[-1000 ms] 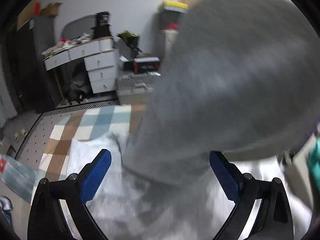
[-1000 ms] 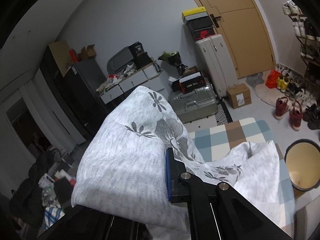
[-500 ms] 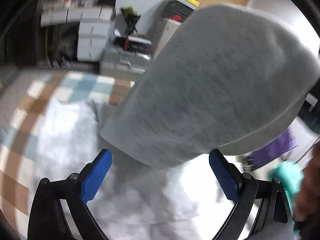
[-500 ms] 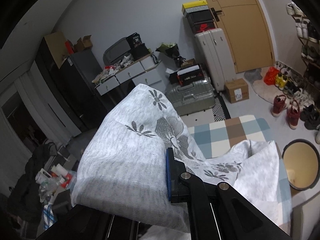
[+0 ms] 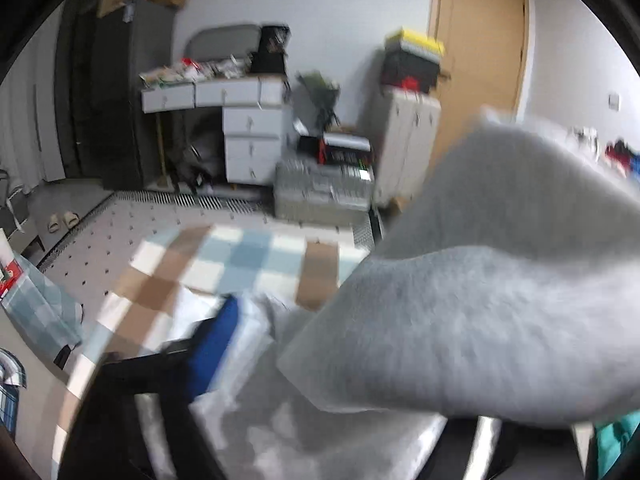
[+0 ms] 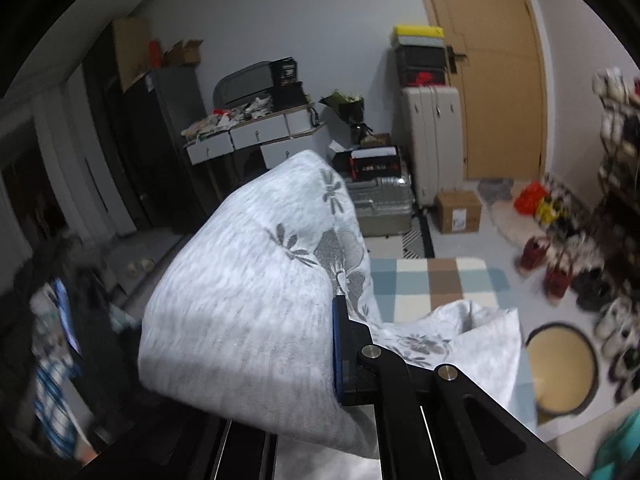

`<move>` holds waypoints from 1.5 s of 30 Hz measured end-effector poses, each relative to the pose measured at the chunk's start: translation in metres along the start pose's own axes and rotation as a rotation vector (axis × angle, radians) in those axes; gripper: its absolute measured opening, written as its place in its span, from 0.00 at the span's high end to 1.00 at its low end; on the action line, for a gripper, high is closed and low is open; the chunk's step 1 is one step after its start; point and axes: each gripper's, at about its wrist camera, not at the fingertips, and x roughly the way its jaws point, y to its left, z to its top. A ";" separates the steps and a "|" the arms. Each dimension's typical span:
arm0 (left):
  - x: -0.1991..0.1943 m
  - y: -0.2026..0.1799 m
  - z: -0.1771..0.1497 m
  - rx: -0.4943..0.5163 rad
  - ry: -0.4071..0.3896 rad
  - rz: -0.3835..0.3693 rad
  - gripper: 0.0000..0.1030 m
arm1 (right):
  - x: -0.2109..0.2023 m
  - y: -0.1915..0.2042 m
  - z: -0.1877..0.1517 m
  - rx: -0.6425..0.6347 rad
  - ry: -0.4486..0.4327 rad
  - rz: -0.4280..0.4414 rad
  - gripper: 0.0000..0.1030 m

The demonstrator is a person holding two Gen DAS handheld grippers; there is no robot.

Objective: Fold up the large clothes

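A large light-grey garment with a grey flower print (image 6: 256,280) bulges up in front of my right gripper (image 6: 335,320), which is shut on a fold of it. The rest trails down onto the checked mat (image 6: 440,280). In the blurred left wrist view the same garment (image 5: 480,300) hangs as a plain grey mass across the right half. My left gripper (image 5: 332,360) is closing with cloth between its jaws. Its left blue pad (image 5: 216,344) lies beside a pale fold, and its right finger is hidden under the fabric. Whether the pads press the cloth I cannot tell.
Beyond the checked mat (image 5: 240,256) lie a silver suitcase (image 6: 380,204), a white drawer desk (image 5: 248,136), an upright pale suitcase (image 6: 432,140) and a wooden door (image 6: 496,80). On the right are a cardboard box (image 6: 458,212), shoes (image 6: 552,264) and a round tray (image 6: 560,368).
The left blue pad has swung inward as the jaws narrow. The left view has lifted and rolled, with the grey cloth now lower right. The right gripper keeps its grip and has rolled and shifted a little.
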 end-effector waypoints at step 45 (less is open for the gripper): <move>-0.016 0.099 -0.131 -0.150 0.539 -0.286 0.25 | 0.035 -0.008 -0.134 0.393 0.349 0.096 0.89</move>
